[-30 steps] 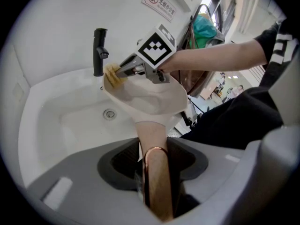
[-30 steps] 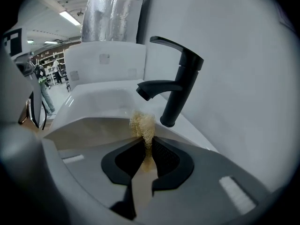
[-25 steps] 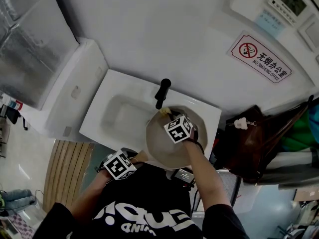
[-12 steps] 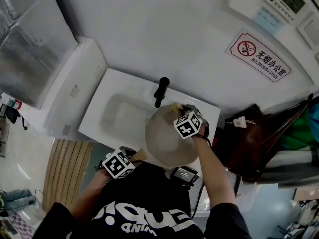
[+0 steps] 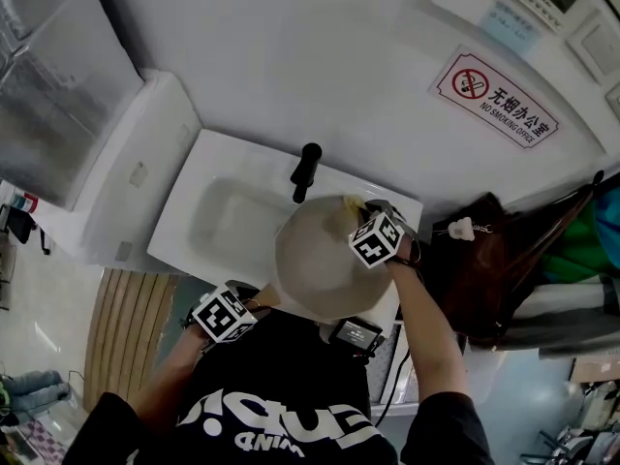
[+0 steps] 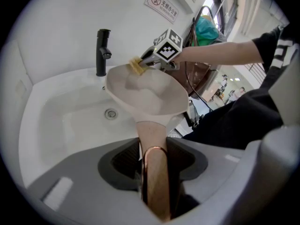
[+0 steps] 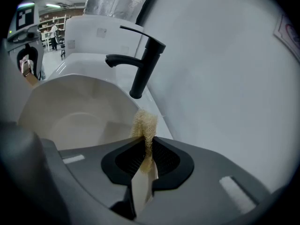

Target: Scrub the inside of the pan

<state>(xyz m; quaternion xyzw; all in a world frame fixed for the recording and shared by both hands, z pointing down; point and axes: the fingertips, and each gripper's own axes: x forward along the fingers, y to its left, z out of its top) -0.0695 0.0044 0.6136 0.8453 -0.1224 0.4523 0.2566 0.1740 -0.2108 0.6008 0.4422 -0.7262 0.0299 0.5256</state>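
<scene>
A cream pan (image 5: pixel 312 264) is held tilted over the white sink (image 5: pixel 208 226). My left gripper (image 5: pixel 260 306) is shut on its wooden handle (image 6: pixel 152 146), which runs between the jaws in the left gripper view; the bowl (image 6: pixel 146 93) rises beyond it. My right gripper (image 5: pixel 358 209) is shut on a yellow fibrous sponge (image 7: pixel 144 124). The sponge (image 5: pixel 351 201) rests at the pan's far right rim, near the tap. In the left gripper view the right gripper (image 6: pixel 149 62) presses the sponge (image 6: pixel 136 65) onto the far edge. The pan's pale inside (image 7: pixel 70 118) lies left of the sponge.
A black tap (image 5: pixel 305 170) stands at the sink's back edge, close to the sponge. The white wall carries a no-smoking sign (image 5: pixel 494 100). A brown bag (image 5: pixel 484 269) hangs to the right. A white counter (image 5: pixel 116 201) adjoins the sink on the left.
The right gripper has slid the sponge to the right along the pan's far side, out to the right rim. The left gripper and the handle have kept still.
</scene>
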